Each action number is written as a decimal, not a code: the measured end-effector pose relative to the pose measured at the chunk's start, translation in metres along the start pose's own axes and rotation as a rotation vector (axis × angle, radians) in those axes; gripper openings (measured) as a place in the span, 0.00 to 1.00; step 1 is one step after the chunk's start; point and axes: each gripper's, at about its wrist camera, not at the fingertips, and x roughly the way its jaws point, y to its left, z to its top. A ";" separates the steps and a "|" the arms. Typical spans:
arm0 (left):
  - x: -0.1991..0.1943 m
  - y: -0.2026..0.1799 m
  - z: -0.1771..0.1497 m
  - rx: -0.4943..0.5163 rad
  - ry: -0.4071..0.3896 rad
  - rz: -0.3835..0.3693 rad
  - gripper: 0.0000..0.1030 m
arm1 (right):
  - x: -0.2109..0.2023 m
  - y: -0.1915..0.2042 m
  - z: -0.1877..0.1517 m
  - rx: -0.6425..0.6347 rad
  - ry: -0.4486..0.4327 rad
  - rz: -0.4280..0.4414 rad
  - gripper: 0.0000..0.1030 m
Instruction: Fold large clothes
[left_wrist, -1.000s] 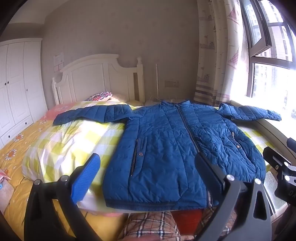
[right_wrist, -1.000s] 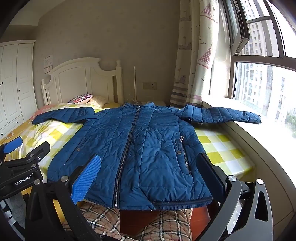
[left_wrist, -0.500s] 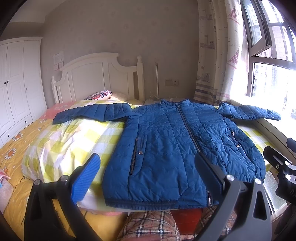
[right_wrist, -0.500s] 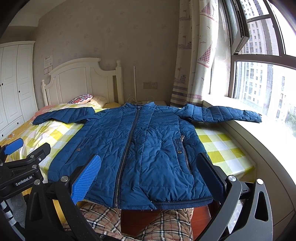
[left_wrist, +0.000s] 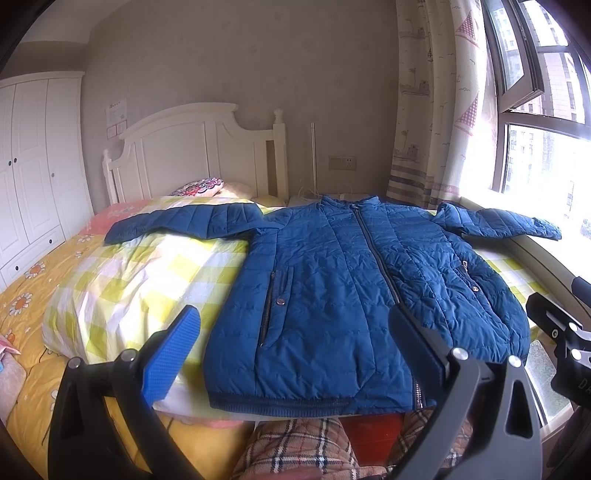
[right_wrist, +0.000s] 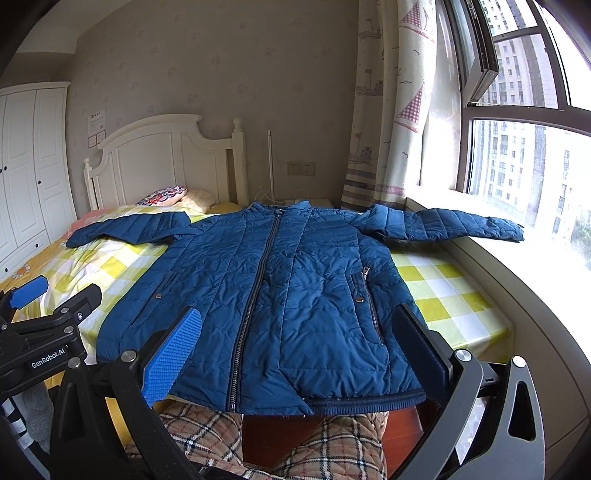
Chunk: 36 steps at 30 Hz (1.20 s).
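Observation:
A blue quilted jacket (left_wrist: 343, 295) (right_wrist: 280, 295) lies zipped and face up on the bed, sleeves spread out to both sides, hem at the near edge. The right sleeve (right_wrist: 443, 225) reaches onto the window sill. My left gripper (left_wrist: 295, 350) hovers open above the hem on the jacket's left half, nothing between its fingers. Over the hem near the zipper hangs my right gripper (right_wrist: 303, 347), open and empty too. The left gripper (right_wrist: 48, 317) also shows at the left edge of the right wrist view.
A yellow-checked quilt (left_wrist: 129, 273) covers the bed under the jacket. The white headboard (left_wrist: 192, 155) and pillows stand at the far end, a wardrobe (left_wrist: 33, 166) at left, the window sill (right_wrist: 535, 280) and curtain at right. A person's plaid-trousered legs (right_wrist: 295, 443) are below the hem.
Both views have barely shifted; the jacket sits a touch nearer and lower in frame. Neither gripper has taken hold of anything.

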 end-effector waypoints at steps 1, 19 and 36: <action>0.002 -0.001 -0.003 0.000 0.001 0.000 0.98 | 0.000 0.000 0.000 0.000 0.000 -0.001 0.96; 0.003 -0.003 -0.008 -0.003 0.009 -0.003 0.98 | 0.001 0.001 -0.005 0.003 0.010 0.009 0.96; 0.004 -0.003 -0.008 -0.004 0.011 -0.003 0.98 | 0.004 0.001 -0.006 0.009 0.016 0.012 0.96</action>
